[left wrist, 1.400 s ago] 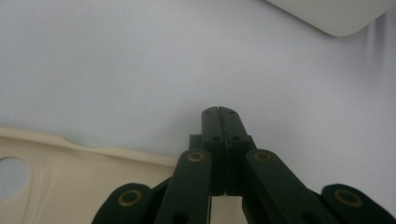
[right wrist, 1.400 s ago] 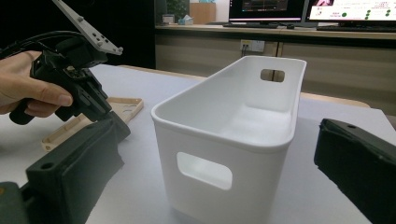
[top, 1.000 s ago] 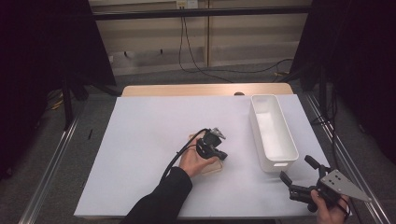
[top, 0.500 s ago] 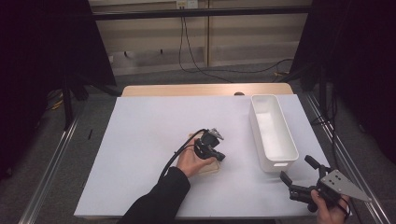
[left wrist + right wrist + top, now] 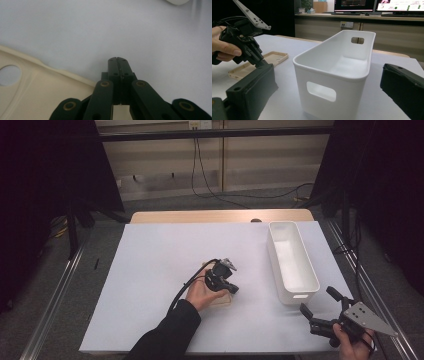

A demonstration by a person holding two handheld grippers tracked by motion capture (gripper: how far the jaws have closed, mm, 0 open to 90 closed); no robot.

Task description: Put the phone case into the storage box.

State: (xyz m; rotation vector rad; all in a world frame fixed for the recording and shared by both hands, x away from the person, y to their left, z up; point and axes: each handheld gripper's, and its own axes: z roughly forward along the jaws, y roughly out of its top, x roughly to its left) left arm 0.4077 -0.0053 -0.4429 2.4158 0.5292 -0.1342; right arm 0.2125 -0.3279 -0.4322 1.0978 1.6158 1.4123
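Wooden table covered by a white paper sheet (image 5: 150, 270), sheet reaching almost to the tabletop's edges; a strip of bare wood shows along the far edge. Long white plastic bin with cut-out handle slots (image 5: 291, 262) stands lengthwise along the right edge, nearer the far right corner, empty as far as the inside shows; in the right gripper view (image 5: 334, 72) its near end wall and slot face the camera.

Left gripper (image 5: 223, 279) sits near the tabletop's middle, slightly toward the near edge, held by the left hand (image 5: 202, 292) in a dark sleeve. Its jaws are pressed together with nothing between them, seen clearly in the left gripper view (image 5: 117, 62), tips just above the sheet. Under the hand lies a flat cream plastic phone-case-like shell (image 5: 224, 299), mostly hidden by hand and gripper in the high view; the left gripper view (image 5: 37, 92) cuts it off at the lower left, showing a raised rim and a round hole. The right gripper view (image 5: 258, 62) shows it flat on the sheet beside the gripper tips; contact hard to judge.

Right gripper (image 5: 320, 302) is at the near right corner, jaws spread wide and empty, pointing at the bin's near end. Right hand (image 5: 352, 345) is partly cut off by the bottom edge.
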